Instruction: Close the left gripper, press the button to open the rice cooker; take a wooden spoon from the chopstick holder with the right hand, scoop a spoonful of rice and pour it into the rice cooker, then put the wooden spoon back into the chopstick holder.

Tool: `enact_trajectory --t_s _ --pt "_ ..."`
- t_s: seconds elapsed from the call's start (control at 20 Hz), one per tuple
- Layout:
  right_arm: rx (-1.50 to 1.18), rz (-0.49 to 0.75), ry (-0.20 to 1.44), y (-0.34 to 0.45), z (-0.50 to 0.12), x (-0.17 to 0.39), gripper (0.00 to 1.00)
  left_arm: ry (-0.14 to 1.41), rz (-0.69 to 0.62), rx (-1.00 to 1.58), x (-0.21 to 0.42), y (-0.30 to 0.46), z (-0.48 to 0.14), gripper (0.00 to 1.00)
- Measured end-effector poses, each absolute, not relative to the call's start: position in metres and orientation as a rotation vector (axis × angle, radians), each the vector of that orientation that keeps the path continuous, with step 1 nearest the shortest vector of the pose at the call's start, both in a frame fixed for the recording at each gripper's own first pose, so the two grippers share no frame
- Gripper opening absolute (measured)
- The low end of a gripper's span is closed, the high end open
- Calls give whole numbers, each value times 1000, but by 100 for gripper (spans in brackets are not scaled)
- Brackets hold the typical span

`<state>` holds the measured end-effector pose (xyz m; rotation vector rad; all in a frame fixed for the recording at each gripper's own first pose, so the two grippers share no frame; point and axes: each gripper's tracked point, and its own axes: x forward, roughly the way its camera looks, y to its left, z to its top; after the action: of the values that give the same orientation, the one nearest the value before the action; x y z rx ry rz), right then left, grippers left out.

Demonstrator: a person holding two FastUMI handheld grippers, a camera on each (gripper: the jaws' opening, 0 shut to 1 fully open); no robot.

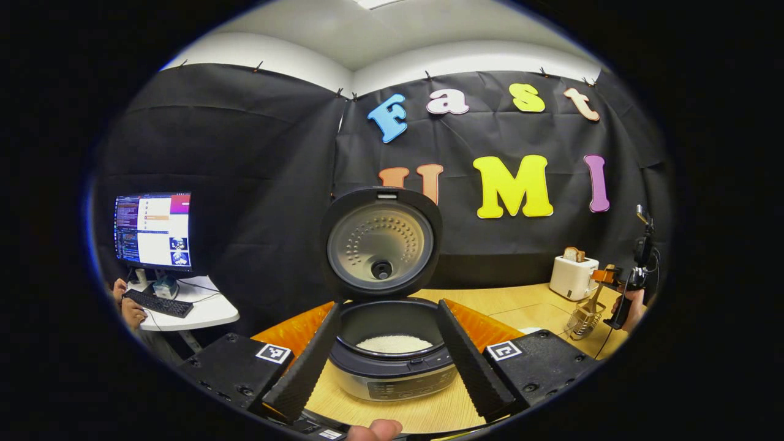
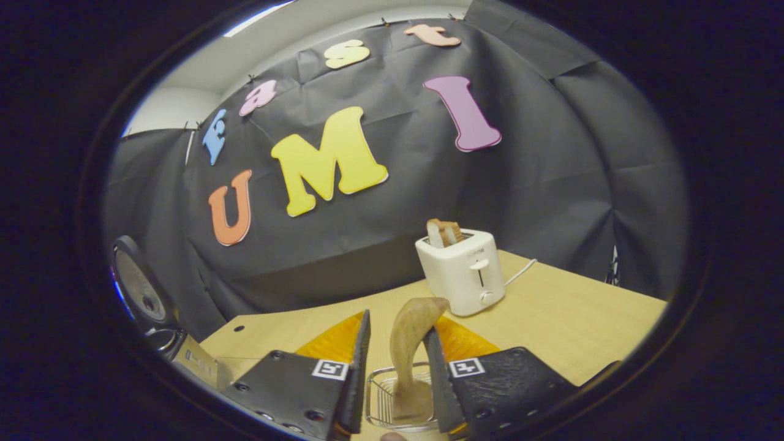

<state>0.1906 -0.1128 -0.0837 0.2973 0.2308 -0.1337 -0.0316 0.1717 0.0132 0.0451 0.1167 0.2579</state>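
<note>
Your right hand-held gripper (image 2: 395, 367) straddles the wooden spoon (image 2: 409, 343), which stands upright in the chopstick holder (image 2: 383, 404); I cannot tell if both fingers press it. The open rice cooker (image 1: 392, 343) sits to its left, just beyond your spread left hand-held gripper (image 1: 392, 355).

Left gripper view: low over table (image 1: 527, 303), close to open rice cooker (image 1: 392, 343), facing back wall. Right gripper view: close above chopstick holder (image 2: 392, 398), tilted, facing toaster (image 2: 462, 272). Shared: toaster, cooker, table, wall.
</note>
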Motion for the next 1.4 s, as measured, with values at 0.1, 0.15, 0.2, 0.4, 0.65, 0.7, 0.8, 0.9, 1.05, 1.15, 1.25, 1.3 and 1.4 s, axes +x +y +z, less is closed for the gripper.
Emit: enact_trajectory --t_s 0.1,0.15,0.2,0.4,0.65,0.7,0.8,0.9,1.05,1.15,1.25,1.3,1.4 --pt "275 -168 213 -124 -79 186 61 113 258 47 -32 172 15 100" --pt "263 -183 204 -130 -78 184 72 110 256 49 -32 171 16 100" --pt "256 -195 197 -134 -76 182 73 107 256 49 -32 171 18 100" --pt "214 -238 162 -154 -65 177 88 97 251 46 -34 168 20 100" --pt "161 -247 90 -162 -31 168 94 78 257 51 -36 167 27 99" --pt "143 -249 72 -160 -23 165 95 74 261 49 -37 168 27 100" --pt "117 -227 45 -150 -8 155 95 63 276 42 -39 171 31 100" --pt "91 -201 24 -137 3 144 95 52 295 39 -38 173 32 99" --pt "21 -112 -15 -105 29 133 91 15 333 -2 -42 170 42 100" --pt "6 -40 -34 -87 43 123 95 29 338 -10 -44 163 48 99" --pt "-3 22 -37 -71 48 111 92 9 371 10 -47 166 66 100" --pt "-45 24 -21 -68 44 106 92 0 374 27 -44 165 75 99" --pt "-97 44 -5 -64 32 93 95 16 365 57 -32 164 91 99"
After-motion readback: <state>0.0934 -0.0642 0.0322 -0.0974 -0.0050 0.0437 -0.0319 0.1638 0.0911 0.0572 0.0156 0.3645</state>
